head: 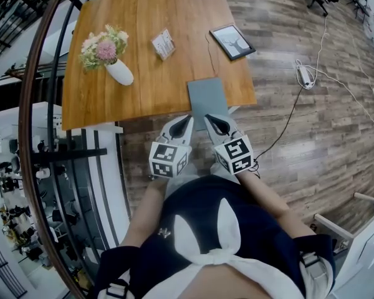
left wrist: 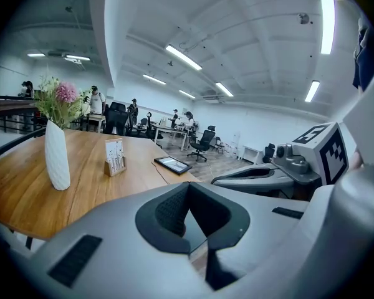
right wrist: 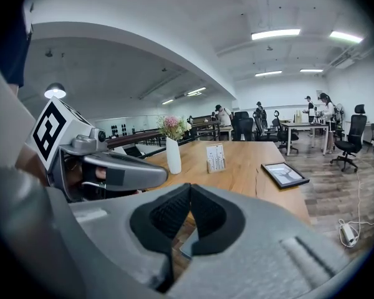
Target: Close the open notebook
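Observation:
A grey notebook (head: 207,98) lies closed and flat at the near edge of the wooden table (head: 112,98). My left gripper (head: 188,121) and right gripper (head: 209,119) hover side by side just off that edge, tips at the notebook's near side. Both are shut, pads together, with nothing between them. In the left gripper view the left gripper (left wrist: 187,189) has its black pads meeting, and a sliver of the notebook (left wrist: 196,235) shows below them. In the right gripper view the right gripper (right wrist: 190,192) looks the same, with a grey notebook corner (right wrist: 188,242) beneath.
A white vase of flowers (head: 117,69) stands at the table's left, a small card holder (head: 164,43) in the middle and a framed picture (head: 232,41) at the right. A black railing (head: 56,73) runs left of the table. A power strip (head: 305,75) and cable lie on the floor.

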Motion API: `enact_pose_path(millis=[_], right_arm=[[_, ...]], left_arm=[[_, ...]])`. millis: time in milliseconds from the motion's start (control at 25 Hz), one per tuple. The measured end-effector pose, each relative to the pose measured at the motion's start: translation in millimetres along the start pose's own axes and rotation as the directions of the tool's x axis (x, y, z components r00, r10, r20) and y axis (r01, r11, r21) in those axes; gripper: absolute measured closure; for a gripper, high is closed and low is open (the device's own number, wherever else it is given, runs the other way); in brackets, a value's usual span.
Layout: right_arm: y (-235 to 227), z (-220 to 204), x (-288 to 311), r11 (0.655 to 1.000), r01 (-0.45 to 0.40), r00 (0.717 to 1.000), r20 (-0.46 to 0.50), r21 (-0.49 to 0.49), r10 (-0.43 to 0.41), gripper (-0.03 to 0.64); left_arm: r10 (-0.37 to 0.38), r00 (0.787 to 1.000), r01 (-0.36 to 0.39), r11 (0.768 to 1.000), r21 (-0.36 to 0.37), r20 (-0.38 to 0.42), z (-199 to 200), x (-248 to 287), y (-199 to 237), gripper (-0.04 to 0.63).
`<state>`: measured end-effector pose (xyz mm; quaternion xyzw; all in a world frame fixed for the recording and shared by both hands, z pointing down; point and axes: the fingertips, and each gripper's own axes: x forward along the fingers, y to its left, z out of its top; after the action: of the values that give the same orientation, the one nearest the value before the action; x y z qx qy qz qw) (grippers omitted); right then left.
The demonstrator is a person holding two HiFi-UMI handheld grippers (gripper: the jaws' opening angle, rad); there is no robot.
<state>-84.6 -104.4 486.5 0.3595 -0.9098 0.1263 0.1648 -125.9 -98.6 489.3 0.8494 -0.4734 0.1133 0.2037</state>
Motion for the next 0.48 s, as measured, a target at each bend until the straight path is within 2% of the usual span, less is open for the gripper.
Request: enact_pose_path(millis=[480], right_arm=[[-3,4,-9,1.0,0.023,1.0,-0.006,0.0,-0.023,0.62]], left_arm=[[-0.011,1.0,0.011,1.0,-0.003,-0.006,3,0,-7,0.578]])
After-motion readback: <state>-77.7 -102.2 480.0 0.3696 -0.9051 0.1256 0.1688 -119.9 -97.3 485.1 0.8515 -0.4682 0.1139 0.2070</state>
